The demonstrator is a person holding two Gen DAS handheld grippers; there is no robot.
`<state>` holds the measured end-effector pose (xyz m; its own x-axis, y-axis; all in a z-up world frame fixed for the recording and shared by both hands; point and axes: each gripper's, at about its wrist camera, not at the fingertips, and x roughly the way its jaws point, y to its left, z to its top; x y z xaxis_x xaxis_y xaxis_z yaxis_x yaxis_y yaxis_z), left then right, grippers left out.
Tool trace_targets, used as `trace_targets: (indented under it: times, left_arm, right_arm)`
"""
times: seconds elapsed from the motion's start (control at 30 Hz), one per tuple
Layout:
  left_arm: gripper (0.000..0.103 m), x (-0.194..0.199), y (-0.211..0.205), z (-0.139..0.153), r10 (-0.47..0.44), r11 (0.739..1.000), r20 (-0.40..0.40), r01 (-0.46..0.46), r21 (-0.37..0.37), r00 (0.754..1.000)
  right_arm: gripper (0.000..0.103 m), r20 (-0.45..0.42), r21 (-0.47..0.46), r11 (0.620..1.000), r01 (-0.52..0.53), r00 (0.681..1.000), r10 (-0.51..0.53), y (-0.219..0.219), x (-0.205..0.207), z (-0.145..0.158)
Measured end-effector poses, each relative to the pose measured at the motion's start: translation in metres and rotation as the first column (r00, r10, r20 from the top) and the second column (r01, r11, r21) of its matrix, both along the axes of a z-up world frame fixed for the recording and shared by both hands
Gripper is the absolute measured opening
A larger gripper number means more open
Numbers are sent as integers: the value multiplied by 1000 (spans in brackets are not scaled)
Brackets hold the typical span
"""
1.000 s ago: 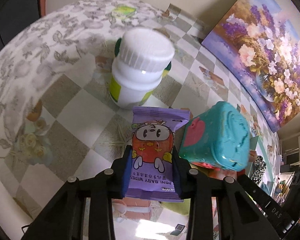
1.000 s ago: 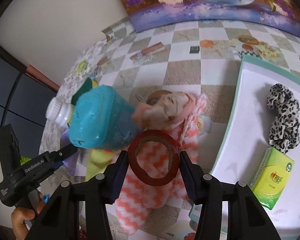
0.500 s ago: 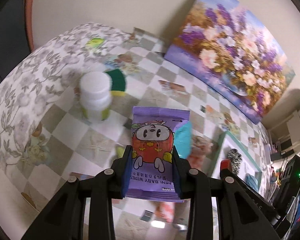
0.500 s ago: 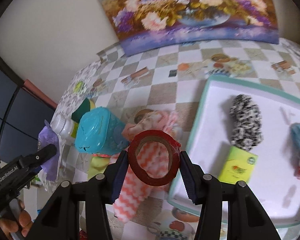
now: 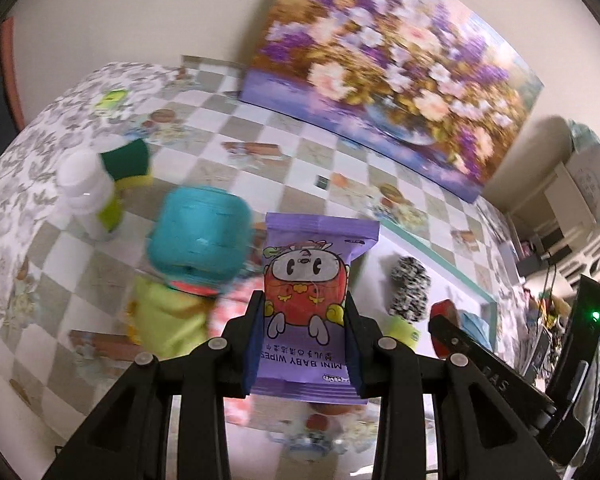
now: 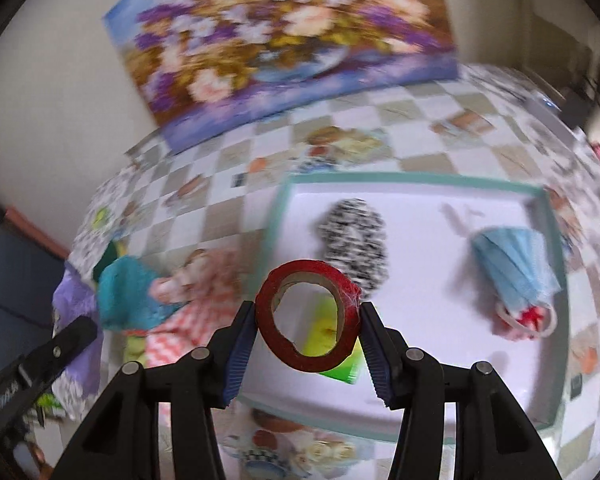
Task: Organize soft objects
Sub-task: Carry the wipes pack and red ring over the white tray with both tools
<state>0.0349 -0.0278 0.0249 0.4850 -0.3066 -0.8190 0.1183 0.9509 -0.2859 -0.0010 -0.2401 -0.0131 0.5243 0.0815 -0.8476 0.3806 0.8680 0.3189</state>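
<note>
My left gripper [image 5: 305, 312] is shut on a purple pack of mini baby wipes [image 5: 314, 296] and holds it above the table. My right gripper [image 6: 309, 326] is shut on a red tape roll [image 6: 309, 326], held over the near left edge of the white tray [image 6: 420, 196]. In the tray lie a leopard-print scrunchie [image 6: 356, 236], a blue face mask [image 6: 512, 268] and a green tissue pack [image 6: 320, 336], seen partly through the roll. A pink zigzag cloth [image 6: 184, 320] lies left of the tray.
A teal plastic container [image 5: 198, 236] stands on the cloth and a yellow-green item [image 5: 164, 320]. A white bottle [image 5: 88, 196] and green sponge [image 5: 130, 164] stand at the left. A flower painting [image 5: 392, 52] leans on the wall. The right gripper's arm [image 5: 492, 368] shows at right.
Both grippers have risen and swung right toward the tray with their loads. The bottle and teal container have slid left in the left view; more of the tray shows in the right view.
</note>
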Motion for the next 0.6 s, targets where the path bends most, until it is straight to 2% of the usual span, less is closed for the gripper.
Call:
trace_targets:
  times: [0.17,0.23,0.3,0.43,0.6]
  left_arm:
    - [36,-9,-43,-9,-97,995,21,97,-6,995]
    - [37,-15,-60,-16,-155,988,36,155,21,987]
    - [37,-19,-76,-29,-207,977,17,206,51,978]
    - [37,-19,-92,-45,-253,966,-31,255,50,967]
    - [37,-20,-102,-51,-285,957,-41,287,32,958]
  right_arm:
    - [54,-61,50,994,93,994,-90,-29,-11,-15]
    - [54,-81,46,991,122,990,-118,-38,-14,-19]
    - [54,-97,48,988,149,985,-144,-46,-17,-24]
    - [54,-132,50,978,201,972,-193,-61,-24,-32]
    - [54,-162,39,970,241,959,-232,-76,-33,-37]
